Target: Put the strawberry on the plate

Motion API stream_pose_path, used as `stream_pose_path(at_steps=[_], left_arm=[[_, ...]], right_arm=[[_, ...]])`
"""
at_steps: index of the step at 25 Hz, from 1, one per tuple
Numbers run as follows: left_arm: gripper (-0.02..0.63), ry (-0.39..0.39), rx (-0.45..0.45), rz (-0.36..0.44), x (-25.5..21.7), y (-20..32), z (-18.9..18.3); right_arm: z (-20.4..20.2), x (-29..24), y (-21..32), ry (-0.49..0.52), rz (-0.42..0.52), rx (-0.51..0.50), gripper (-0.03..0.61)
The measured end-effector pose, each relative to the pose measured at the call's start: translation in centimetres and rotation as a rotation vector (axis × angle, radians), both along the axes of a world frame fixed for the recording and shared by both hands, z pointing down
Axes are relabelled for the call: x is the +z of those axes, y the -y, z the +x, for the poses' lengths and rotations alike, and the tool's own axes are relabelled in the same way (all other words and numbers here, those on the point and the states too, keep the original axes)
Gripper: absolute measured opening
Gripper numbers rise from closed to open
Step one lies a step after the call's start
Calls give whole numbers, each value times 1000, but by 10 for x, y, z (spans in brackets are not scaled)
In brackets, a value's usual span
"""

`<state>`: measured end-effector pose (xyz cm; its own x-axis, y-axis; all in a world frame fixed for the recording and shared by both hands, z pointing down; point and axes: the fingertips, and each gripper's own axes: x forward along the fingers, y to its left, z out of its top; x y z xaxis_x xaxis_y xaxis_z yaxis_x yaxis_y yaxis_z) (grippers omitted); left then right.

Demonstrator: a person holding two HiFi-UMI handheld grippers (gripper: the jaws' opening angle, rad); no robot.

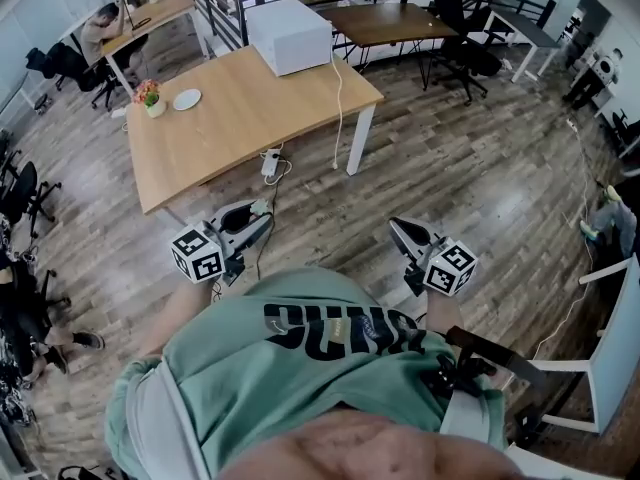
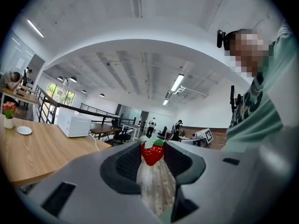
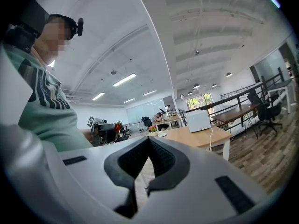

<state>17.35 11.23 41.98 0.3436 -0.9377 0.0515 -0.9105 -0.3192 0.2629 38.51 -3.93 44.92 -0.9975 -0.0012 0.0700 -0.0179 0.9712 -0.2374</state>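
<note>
A red strawberry (image 2: pixel 152 154) with a green top sits pinched between the tips of my left gripper (image 2: pixel 153 144), which is shut on it and points level. In the head view the left gripper (image 1: pixel 258 215) hangs over the wooden floor, short of the near table edge. The small white plate (image 1: pixel 187 99) lies at the table's far left; it also shows as the plate (image 2: pixel 24 130) in the left gripper view and the plate (image 3: pixel 162 135) in the right one. My right gripper (image 1: pixel 395 226) is shut, its pads meeting at the tips (image 3: pixel 149 139) with nothing between them.
A flower pot (image 1: pixel 150 99) stands right beside the plate. A white microwave-like box (image 1: pixel 290 35) sits on the table's (image 1: pixel 250 118) far corner, its cable running down to a power strip (image 1: pixel 270 163) on the floor. Office chairs, other desks and people are farther off.
</note>
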Motion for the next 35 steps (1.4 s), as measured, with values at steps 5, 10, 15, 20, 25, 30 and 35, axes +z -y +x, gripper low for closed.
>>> stream_pose_path(at_steps=[5, 10, 15, 20, 25, 30, 35], left_arm=[[153, -18, 11, 9, 5, 2, -29], [153, -38, 46, 39, 12, 5, -87], [153, -29, 56, 71, 3, 1, -170], [153, -17, 45, 82, -5, -7, -248], [153, -25, 13, 80, -3, -16, -311], [153, -46, -20, 73, 5, -17, -353], [153, -68, -56, 51, 19, 2, -371]], right_arm=[[-28, 0, 0, -17, 8, 7, 8], [-83, -6, -1, -35, 36, 44, 8], [-164, -24, -16, -44, 88, 41, 8], [-243, -35, -21, -32, 87, 33, 8], [-309, -34, -20, -54, 84, 8, 8], [-361, -32, -15, -74, 86, -38, 8], [-388, -22, 7, -89, 80, -90, 8]])
